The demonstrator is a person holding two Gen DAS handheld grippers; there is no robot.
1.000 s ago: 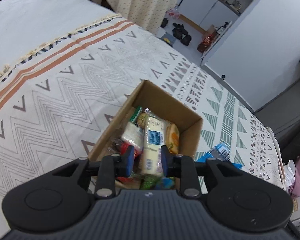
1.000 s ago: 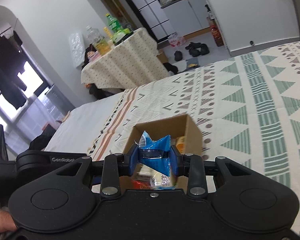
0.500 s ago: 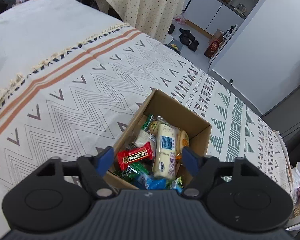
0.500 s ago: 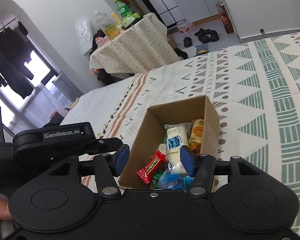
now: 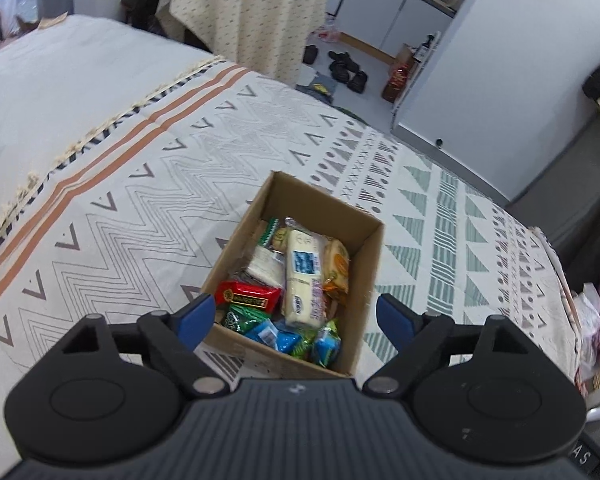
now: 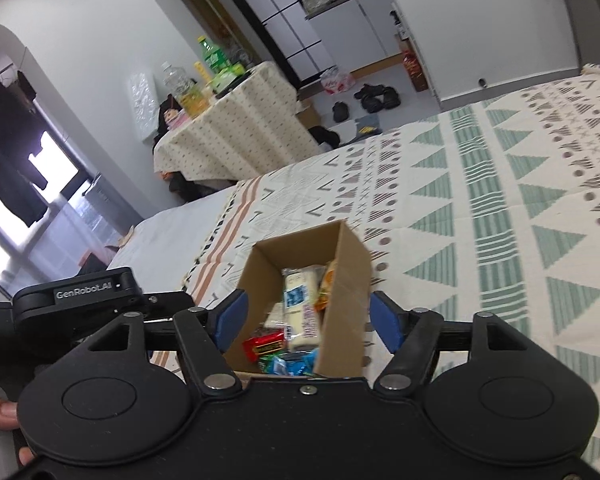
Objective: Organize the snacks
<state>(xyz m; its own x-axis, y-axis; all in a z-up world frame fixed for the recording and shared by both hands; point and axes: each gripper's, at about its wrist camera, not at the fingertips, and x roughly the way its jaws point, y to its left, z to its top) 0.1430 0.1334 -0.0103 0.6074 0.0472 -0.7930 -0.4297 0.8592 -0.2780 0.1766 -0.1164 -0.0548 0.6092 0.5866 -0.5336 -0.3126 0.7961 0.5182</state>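
Note:
A brown cardboard box stands on the patterned bedspread. It holds several wrapped snacks: a long cream bar, a red packet, an orange packet and blue and green packets. My left gripper is open and empty, above the box's near end. My right gripper is open and empty, with the box between its fingers in view. The left gripper's body shows at the left of the right wrist view.
A cloth-covered table with bottles stands beyond the bed. Shoes lie on the floor by white cabinets. The bed's right edge has pink cloth beside it. The bedspread stretches right of the box.
Both grippers opened and let go of their snacks, a packet from the left and a blue packet from the right, which now lie in the box. Both grippers pulled back from it.

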